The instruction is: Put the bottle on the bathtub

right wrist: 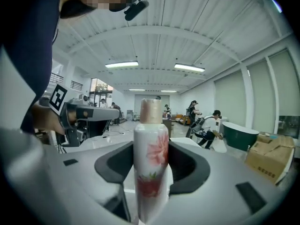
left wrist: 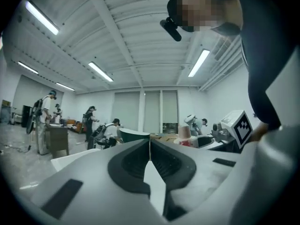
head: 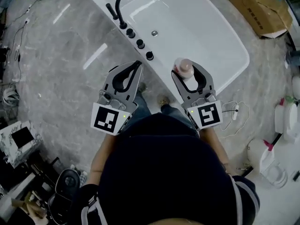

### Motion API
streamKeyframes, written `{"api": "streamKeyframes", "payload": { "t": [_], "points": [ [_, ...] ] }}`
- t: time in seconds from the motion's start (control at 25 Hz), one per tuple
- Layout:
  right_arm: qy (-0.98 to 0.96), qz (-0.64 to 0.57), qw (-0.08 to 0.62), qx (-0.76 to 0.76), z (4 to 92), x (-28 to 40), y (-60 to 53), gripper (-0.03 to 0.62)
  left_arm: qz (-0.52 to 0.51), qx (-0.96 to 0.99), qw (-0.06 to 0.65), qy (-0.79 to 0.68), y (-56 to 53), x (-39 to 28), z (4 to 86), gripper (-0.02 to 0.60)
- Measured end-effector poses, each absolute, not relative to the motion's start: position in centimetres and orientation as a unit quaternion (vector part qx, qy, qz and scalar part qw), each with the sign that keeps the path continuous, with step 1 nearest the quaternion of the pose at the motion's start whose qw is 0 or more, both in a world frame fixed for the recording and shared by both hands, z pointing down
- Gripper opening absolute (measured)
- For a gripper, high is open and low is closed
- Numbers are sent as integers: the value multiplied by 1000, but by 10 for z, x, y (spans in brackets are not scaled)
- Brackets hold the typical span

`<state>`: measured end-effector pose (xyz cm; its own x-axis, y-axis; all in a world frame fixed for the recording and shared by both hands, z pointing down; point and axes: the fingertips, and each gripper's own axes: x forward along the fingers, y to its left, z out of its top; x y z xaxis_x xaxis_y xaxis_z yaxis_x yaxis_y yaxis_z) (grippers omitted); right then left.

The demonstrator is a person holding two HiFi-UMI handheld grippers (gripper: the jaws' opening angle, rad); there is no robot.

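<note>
R grip (head: 189,74) clamped on bottle (head: 184,66), upright, mid-frame | bottle sits over near rim of bathtub (head: 197,18) | L grip (head: 138,64) jaws together, empty, left of centre | black tap (head: 119,3) at frame top

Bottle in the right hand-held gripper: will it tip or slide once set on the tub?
The bottle is tall and slim, so it probably tips easily; set it down upright. Its glossy wall and the smooth bathtub rim suggest it may slide. It is opaque, so weight is unclear.
</note>
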<state>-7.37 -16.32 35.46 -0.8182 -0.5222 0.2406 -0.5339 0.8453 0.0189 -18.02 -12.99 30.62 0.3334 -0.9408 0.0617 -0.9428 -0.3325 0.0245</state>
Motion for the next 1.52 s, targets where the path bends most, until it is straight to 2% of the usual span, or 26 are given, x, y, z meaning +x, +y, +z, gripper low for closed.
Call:
{"api": "streamKeyframes", "payload": {
  "t": [0.28,0.64,1.28,1.52],
  "points": [
    [-908,56,154,384,395,-100,-184,233,35,898,46,-436,-182,-200,327,31],
    [-855,96,181,477,443,-114,-187,233,56,945,77,-312,-194,-209,371,31],
    [-812,196,310,455,584,-118,-182,232,113,944,139,-277,-203,-199,458,31],
    [-810,199,336,437,623,-125,-187,230,126,935,150,-296,-198,-205,477,31]
  ]
}}
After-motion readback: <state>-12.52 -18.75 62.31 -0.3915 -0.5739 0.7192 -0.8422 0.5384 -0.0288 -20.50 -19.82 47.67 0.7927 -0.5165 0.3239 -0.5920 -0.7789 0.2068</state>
